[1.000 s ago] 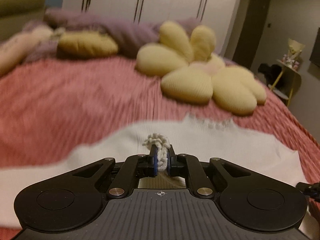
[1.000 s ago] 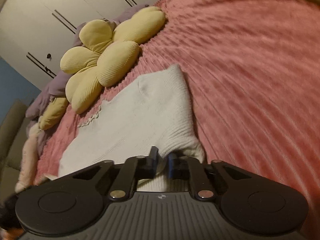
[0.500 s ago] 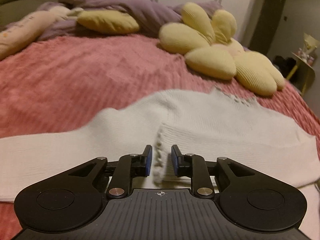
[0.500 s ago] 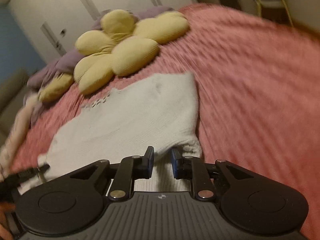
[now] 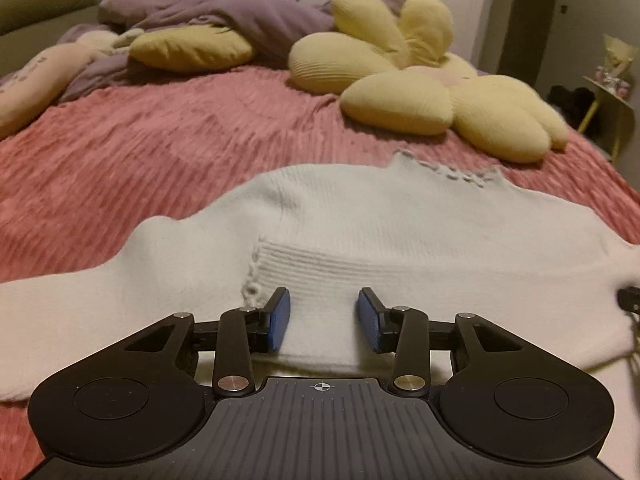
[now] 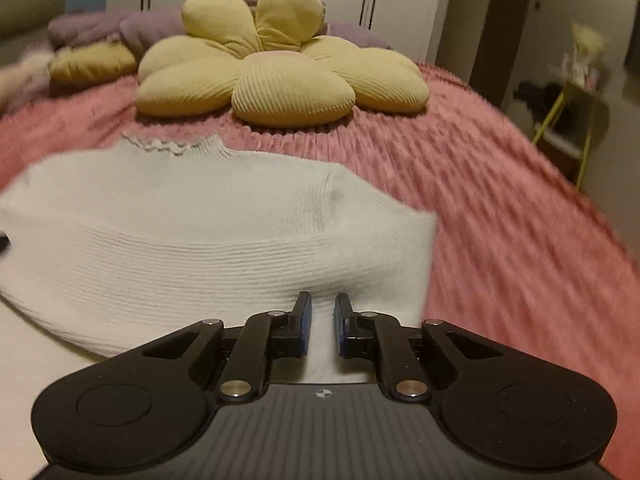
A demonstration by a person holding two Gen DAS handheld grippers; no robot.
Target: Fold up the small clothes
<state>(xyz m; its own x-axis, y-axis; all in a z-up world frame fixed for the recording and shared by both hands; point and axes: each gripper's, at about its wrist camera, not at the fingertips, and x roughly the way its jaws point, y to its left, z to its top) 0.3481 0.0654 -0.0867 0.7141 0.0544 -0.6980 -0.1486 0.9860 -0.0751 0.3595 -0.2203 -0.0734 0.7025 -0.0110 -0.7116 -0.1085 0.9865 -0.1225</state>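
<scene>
A white knit sweater lies on the pink bedspread, its bottom hem folded up over the body and its frilled neck pointing away. My left gripper is open and empty just above the folded ribbed hem, near its left corner. One sleeve stretches out to the left. In the right wrist view the sweater fills the left half. My right gripper is open a little, empty, over the hem's right end.
A yellow flower-shaped cushion lies beyond the sweater; it also shows in the right wrist view. A yellow pillow and purple blanket lie at the bed's head. A small side table stands off the bed's right edge.
Both grippers let go of the sweater's hem after laying it over the body. The left jaws have opened wide; the right ones opened slightly. The right view swung to face the bed's head.
</scene>
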